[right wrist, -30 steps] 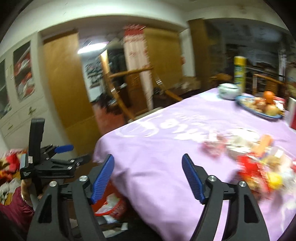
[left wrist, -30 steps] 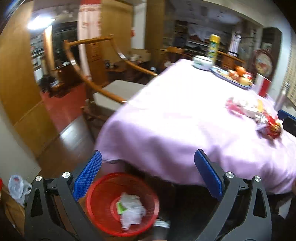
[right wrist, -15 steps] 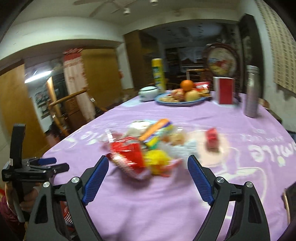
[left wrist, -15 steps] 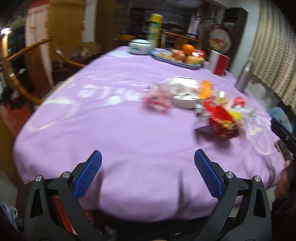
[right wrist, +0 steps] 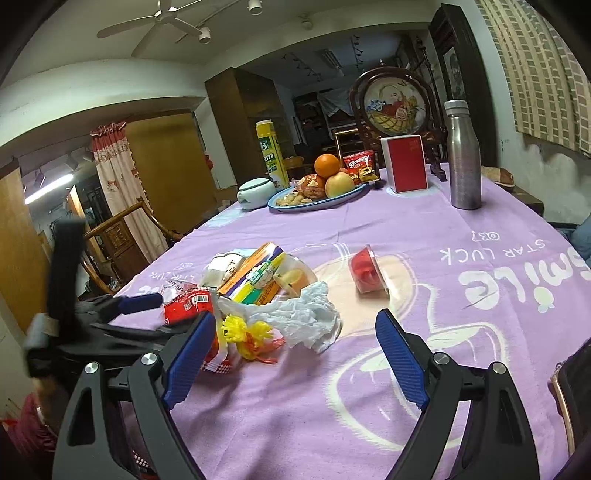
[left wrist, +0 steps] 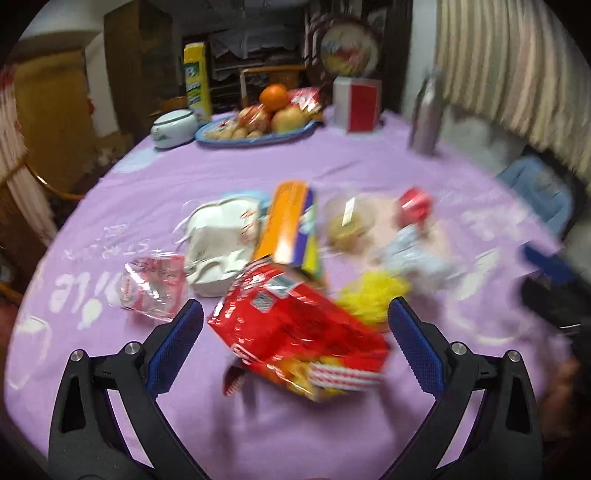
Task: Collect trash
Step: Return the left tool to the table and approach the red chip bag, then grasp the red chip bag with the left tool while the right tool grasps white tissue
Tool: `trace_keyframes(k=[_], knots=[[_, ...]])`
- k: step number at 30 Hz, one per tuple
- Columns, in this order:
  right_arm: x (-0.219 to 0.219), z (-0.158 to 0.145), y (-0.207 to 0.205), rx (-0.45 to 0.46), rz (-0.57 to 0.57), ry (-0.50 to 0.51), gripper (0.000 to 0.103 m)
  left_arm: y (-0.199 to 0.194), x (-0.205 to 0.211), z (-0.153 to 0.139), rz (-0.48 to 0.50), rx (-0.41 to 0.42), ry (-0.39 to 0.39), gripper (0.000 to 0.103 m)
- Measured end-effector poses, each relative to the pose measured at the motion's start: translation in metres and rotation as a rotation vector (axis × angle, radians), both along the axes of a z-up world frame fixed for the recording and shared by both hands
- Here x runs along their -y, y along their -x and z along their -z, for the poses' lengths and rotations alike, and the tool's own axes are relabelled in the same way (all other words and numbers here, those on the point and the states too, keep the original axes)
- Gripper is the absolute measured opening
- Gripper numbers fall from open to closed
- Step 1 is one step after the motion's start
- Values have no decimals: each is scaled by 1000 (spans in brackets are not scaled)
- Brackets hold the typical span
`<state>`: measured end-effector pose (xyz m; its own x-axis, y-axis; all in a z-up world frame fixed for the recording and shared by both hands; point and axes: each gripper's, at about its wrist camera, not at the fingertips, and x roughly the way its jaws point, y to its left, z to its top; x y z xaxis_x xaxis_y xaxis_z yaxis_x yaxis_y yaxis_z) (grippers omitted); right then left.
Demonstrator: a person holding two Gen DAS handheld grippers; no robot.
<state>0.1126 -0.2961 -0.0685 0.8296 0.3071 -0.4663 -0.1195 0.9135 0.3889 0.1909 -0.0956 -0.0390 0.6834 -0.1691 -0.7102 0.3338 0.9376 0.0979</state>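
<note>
A lilac printed tablecloth point(right wrist: 424, 229) was strewn with wrappers beneath a white ceiling fan point(right wrist: 166, 20); both grippers point(left wrist: 295, 325) point(right wrist: 295, 332) were held wide apart.

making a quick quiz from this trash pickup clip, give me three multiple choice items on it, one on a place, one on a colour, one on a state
1. Where does the metal bottle stand?
A. at the table's far end, right of the red box
B. inside the pile of trash
C. on the blue plate

2. What colour is the big snack bag lying between the left tongs' fingers?
A. green
B. red
C. black

3. How are the left tongs and the right tongs?
A. both shut on wrappers
B. left shut, right open
C. both open, holding nothing

Answers:
1 A, the right wrist view shows it upright on the purple tablecloth beside the red box, well past the trash.
2 B, the bag is bright red in the left wrist view.
3 C, in each view the blue pads stand wide apart with nothing clamped.
</note>
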Motion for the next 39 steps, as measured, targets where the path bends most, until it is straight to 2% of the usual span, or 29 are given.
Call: trace_keyframes(k=[1, 5, 9, 12, 15, 18, 21, 24, 26, 27, 29, 31, 32, 33, 36, 39], knots=[[1, -1, 1, 2, 0, -2, 87, -3, -4, 5, -23, -9, -19, 96], [1, -2, 0, 14, -11, -12, 87, 0, -62, 5, -96, -71, 94, 96], [-5, 1, -3, 16, -39, -26, 87, 21, -117, -1, -223, -47, 140, 96], [-10, 2, -4, 10, -48, -26, 87, 29, -134, 1, -248, -77, 209, 96], [-11, 1, -2, 7, -46, -18, 87, 30, -131, 3, -217, -114, 264, 96], [-10, -2, 0, 14, -42, -17, 90, 30, -113, 1, -161, -119, 283, 96], [-9, -3, 1, 20, -38, -22, 91, 25, -93, 1, -131, -107, 258, 96], [-8, -3, 1, 14, -35, -12, 91, 8, -78, 12, -174, -115, 180, 96], [-7, -4, 1, 6, -23, 3, 91, -7, -74, 24, -201, -156, 139, 96], [-6, -3, 0, -1, -17, 7, 91, -12, -75, 29, -201, -185, 144, 96], [-4, 1, -3, -30, -14, 12, 91, -18, -80, 33, -192, -227, 206, 96], [-6, 7, -8, -62, -26, 5, 91, -17, -82, 29, -180, -203, 209, 96], [-8, 10, -11, -76, -34, 1, 91, -15, -82, 26, -164, -185, 215, 94], [-11, 12, -14, -92, -44, -2, 91, -13, -83, 24, -154, -169, 220, 86], [-20, 15, -21, -118, -71, -4, 91, -6, -88, 17, -119, -137, 249, 73], [-29, 17, -28, -150, -98, -12, 89, 1, -97, 8, -103, -95, 295, 69]])
